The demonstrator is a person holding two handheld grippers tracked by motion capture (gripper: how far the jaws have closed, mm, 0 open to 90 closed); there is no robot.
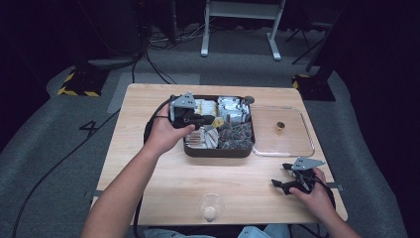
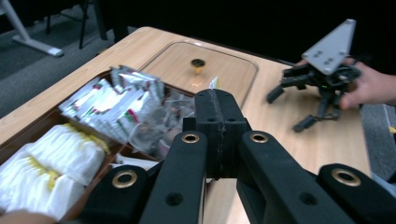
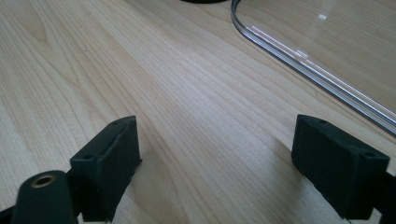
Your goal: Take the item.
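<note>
While hovering over the dark brown compartmented tray (image 1: 190, 148) of white and silver sachets (image 1: 233, 109), left gripper (image 1: 214, 122) pressed together, apparently pinching a small yellow-tagged packet (image 1: 218, 121), though hard to confirm; contents directly beneath and ahead, so nearer hand by far; right gripper (image 1: 279, 174) spread wide, empty, resting low over the light wooden table (image 1: 173, 188) near its right front corner, well apart from tray; clear plastic lid (image 1: 297, 144) lying flat just right of tray; small clear glass (image 1: 211, 206) at front edge, between both hands
</note>
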